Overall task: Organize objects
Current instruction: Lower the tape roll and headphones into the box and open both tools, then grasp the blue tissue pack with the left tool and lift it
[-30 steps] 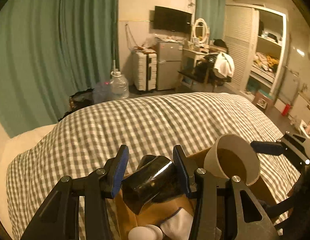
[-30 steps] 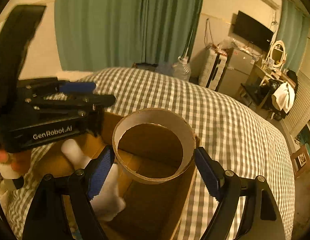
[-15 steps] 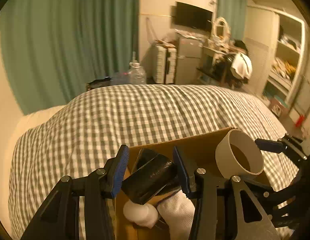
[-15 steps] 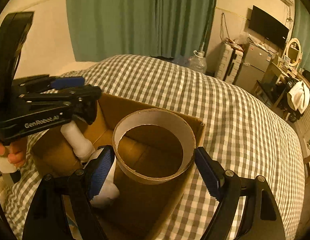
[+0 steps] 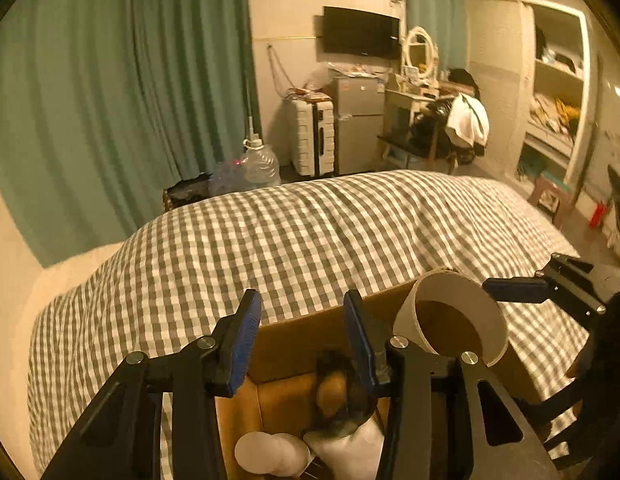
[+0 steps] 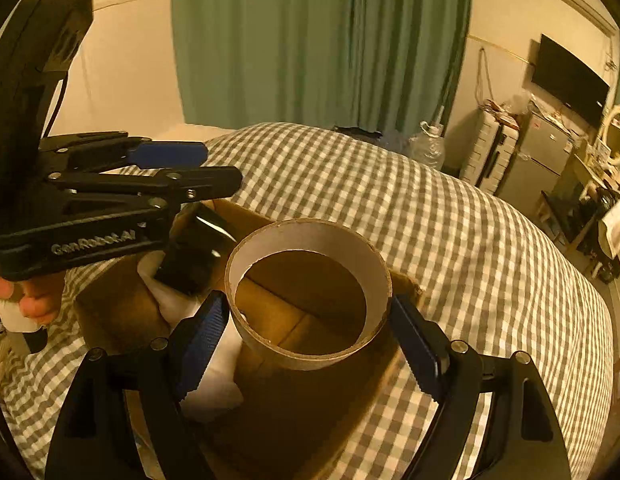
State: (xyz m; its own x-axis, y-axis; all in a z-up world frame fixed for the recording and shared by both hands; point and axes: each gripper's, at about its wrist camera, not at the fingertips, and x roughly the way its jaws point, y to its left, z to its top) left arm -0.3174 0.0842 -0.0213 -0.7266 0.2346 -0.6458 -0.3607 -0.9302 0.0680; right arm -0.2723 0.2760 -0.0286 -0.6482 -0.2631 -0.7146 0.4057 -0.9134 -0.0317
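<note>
An open cardboard box (image 5: 310,332) (image 6: 114,304) sits on the checked bed. My left gripper (image 5: 302,336) is open above it, nothing between its fingers. The black shiny cylinder (image 6: 198,252) (image 5: 334,392) is below the left gripper, inside the box on white items, blurred in the left wrist view. My right gripper (image 6: 306,332) is shut on a wide cardboard tube (image 6: 310,280) (image 5: 450,320), held over the box's right part.
White rounded items (image 5: 270,452) and white cloth (image 6: 214,372) lie in the box. The checked duvet (image 5: 310,232) spreads all round. Beyond the bed are a green curtain (image 5: 110,80), water jugs (image 5: 258,164), a suitcase and a fridge.
My left gripper has let go of the black cylinder, which has dropped into the box. The right gripper still holds the tube, now lower over the box.
</note>
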